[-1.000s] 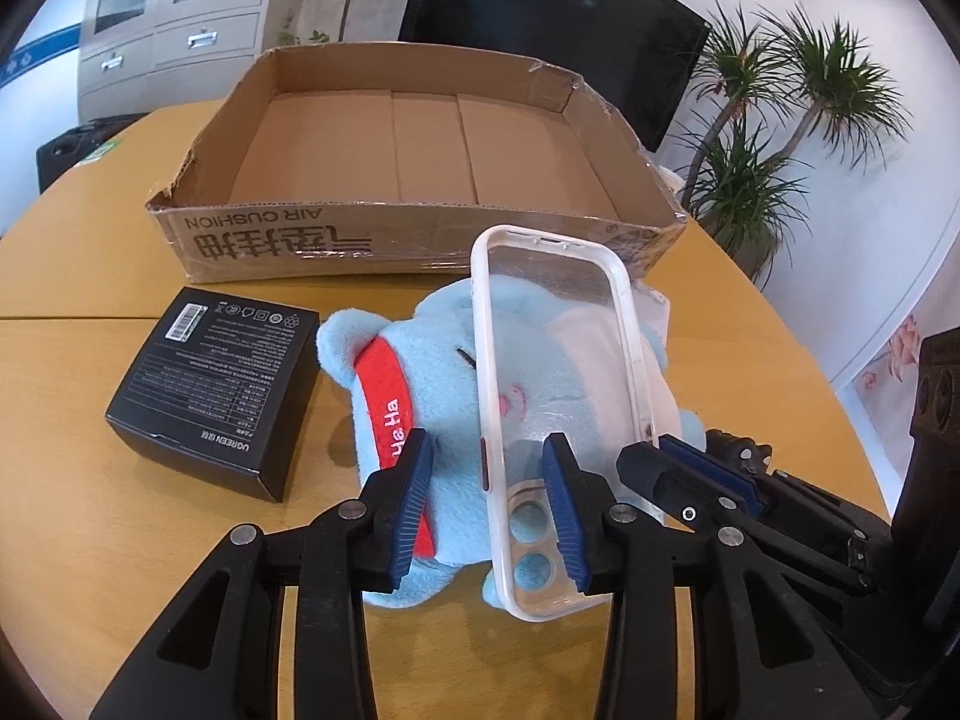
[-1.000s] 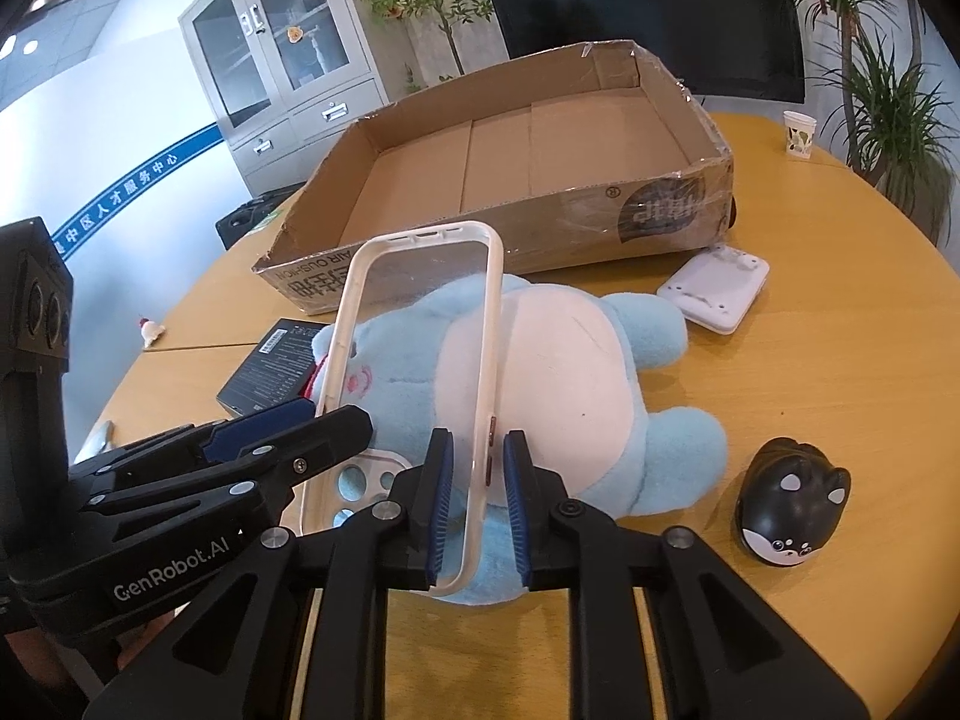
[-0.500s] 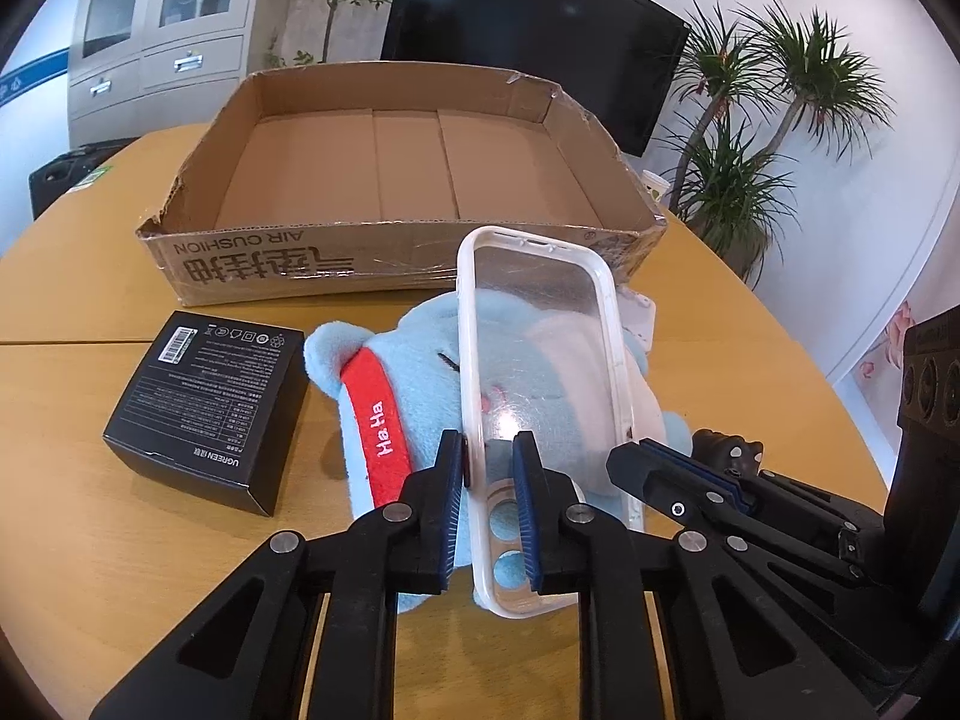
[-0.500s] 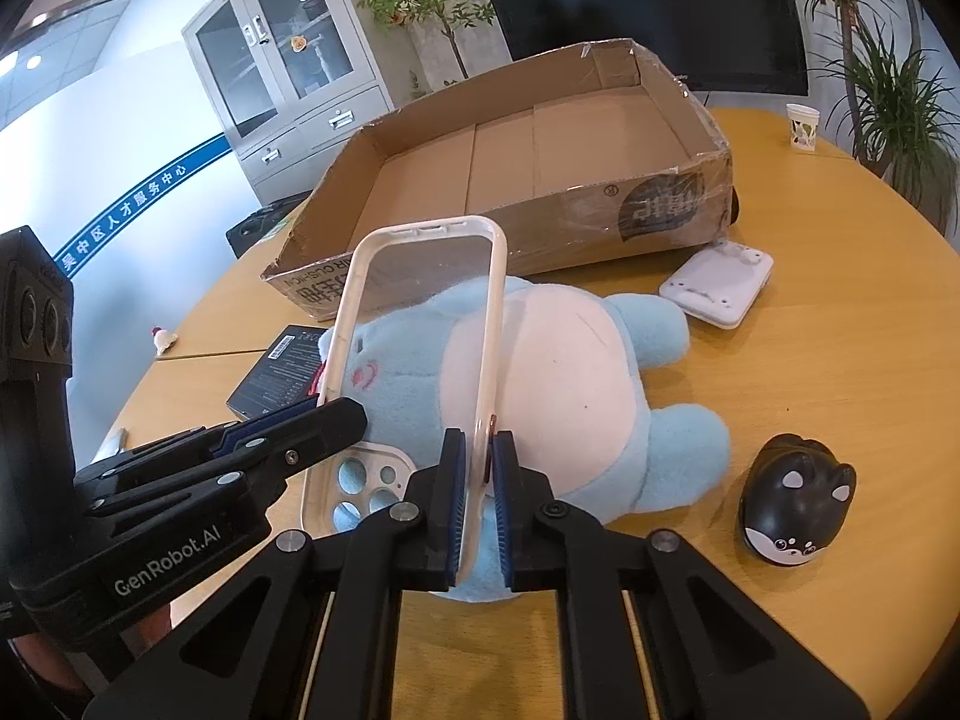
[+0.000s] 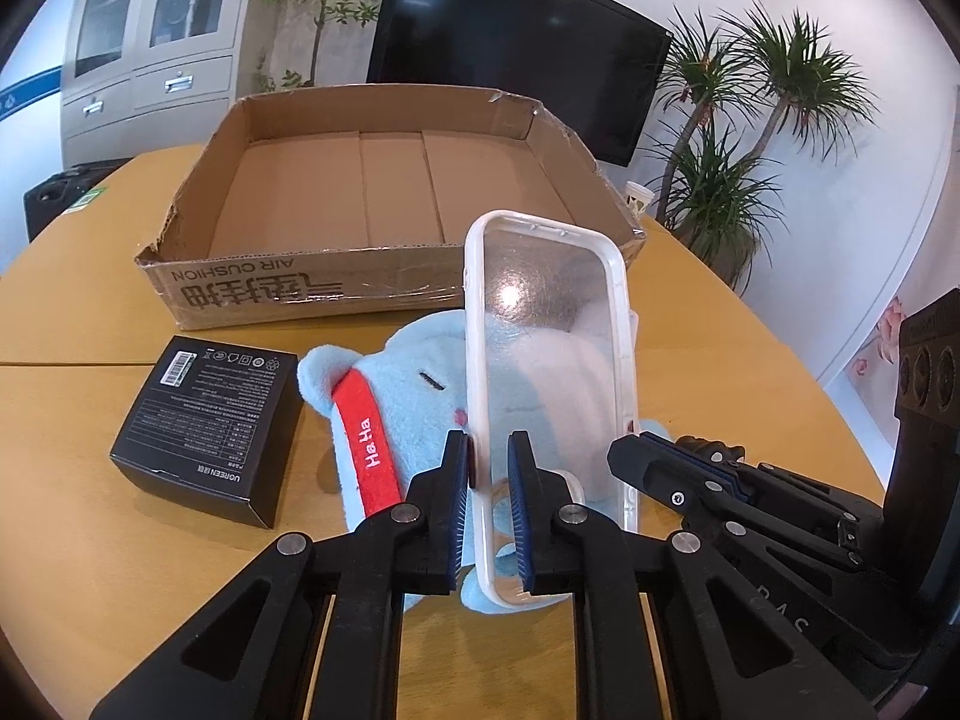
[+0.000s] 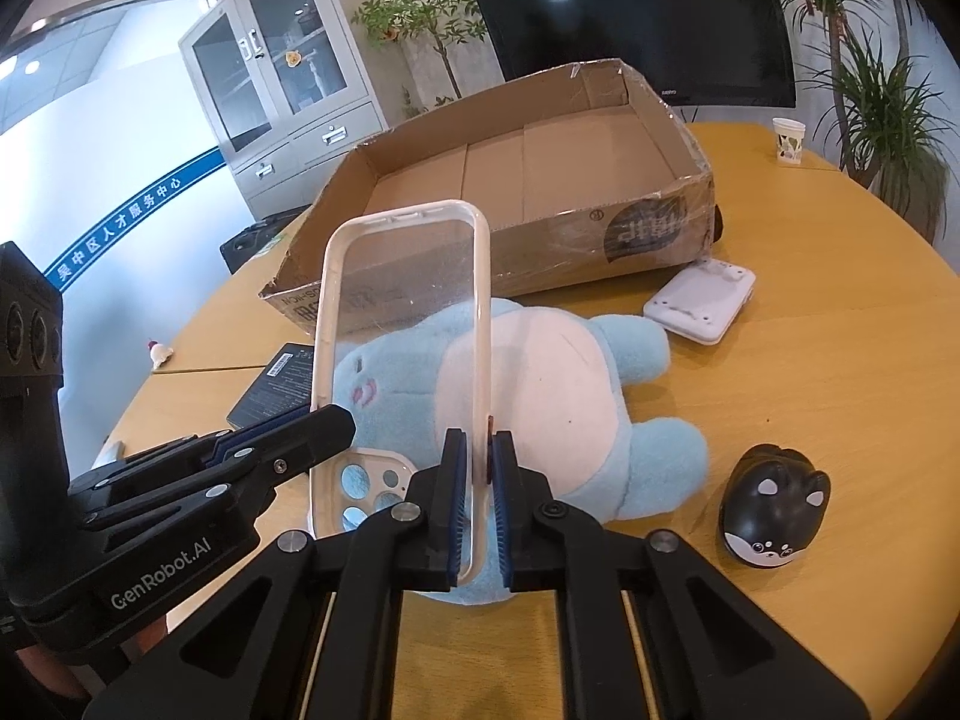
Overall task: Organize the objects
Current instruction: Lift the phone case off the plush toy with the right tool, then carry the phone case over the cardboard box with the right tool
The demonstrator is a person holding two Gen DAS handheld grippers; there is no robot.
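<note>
A clear phone case (image 5: 546, 360) with a white rim is held up above a light-blue plush toy (image 5: 408, 396) that lies on the round wooden table. My left gripper (image 5: 487, 462) is shut on the case's left rim near the camera cut-outs. My right gripper (image 6: 478, 450) is shut on the case's (image 6: 408, 312) right rim. Each gripper shows in the other's view: the right gripper (image 5: 636, 456) at right, the left gripper (image 6: 336, 420) at left. Behind the plush (image 6: 540, 384) stands an open, shallow cardboard box (image 5: 384, 288) with nothing in it.
A black carton (image 5: 207, 420) lies left of the plush. Right of the plush lie a white flat device (image 6: 699, 300) and a black mouse-shaped toy (image 6: 774, 504). A paper cup (image 6: 787, 141) stands at the table's far right. Cabinets, a dark screen and plants stand beyond.
Both pairs of jaws have closed onto the case's rims; the left pair stood wide around its lower end before. The case now stands a little more upright over the plush.
</note>
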